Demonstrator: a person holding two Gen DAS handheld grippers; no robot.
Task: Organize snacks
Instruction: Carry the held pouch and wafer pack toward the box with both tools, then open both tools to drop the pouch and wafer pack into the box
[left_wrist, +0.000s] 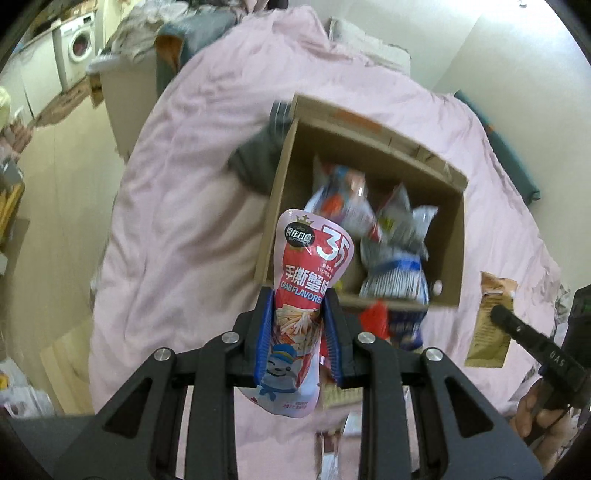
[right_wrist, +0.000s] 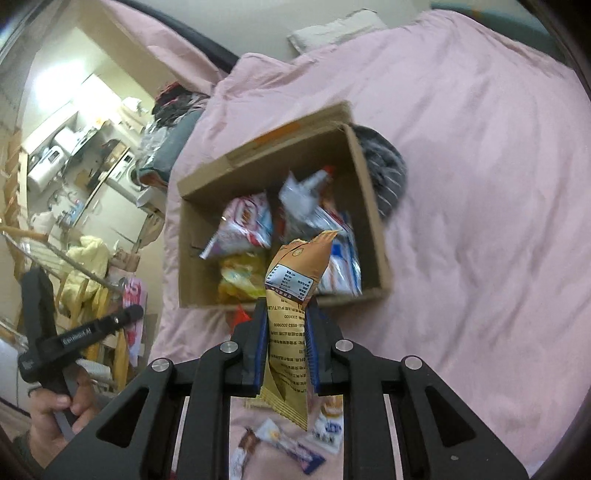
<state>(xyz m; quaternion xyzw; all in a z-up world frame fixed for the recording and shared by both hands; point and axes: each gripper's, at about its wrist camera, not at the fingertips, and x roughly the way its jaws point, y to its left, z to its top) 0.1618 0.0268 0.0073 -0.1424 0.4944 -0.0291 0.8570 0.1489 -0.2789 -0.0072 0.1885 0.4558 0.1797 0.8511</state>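
A cardboard box (left_wrist: 448, 254) (right_wrist: 373, 206) stands open on the pink bedspread with several snack bags inside. My left gripper (left_wrist: 297, 306) is shut on a pink crab-flavoured snack pouch (left_wrist: 308, 266), held in the air just short of the box's near wall. My right gripper (right_wrist: 286, 314) is shut on an orange-brown snack packet (right_wrist: 295, 280), also lifted in front of the box. That same packet (left_wrist: 489, 321) and the right gripper's handle (left_wrist: 532, 339) show at the right of the left wrist view. Loose snack packets (right_wrist: 280, 443) lie on the bed below the right gripper.
A dark grey striped cloth (right_wrist: 386, 166) lies against the box's side. A pillow (right_wrist: 332, 29) rests at the head of the bed. Beyond the bed's left edge are a washing machine (left_wrist: 79, 46), a drying rack (right_wrist: 85, 288) and clutter. A hand (right_wrist: 55, 417) grips the left tool.
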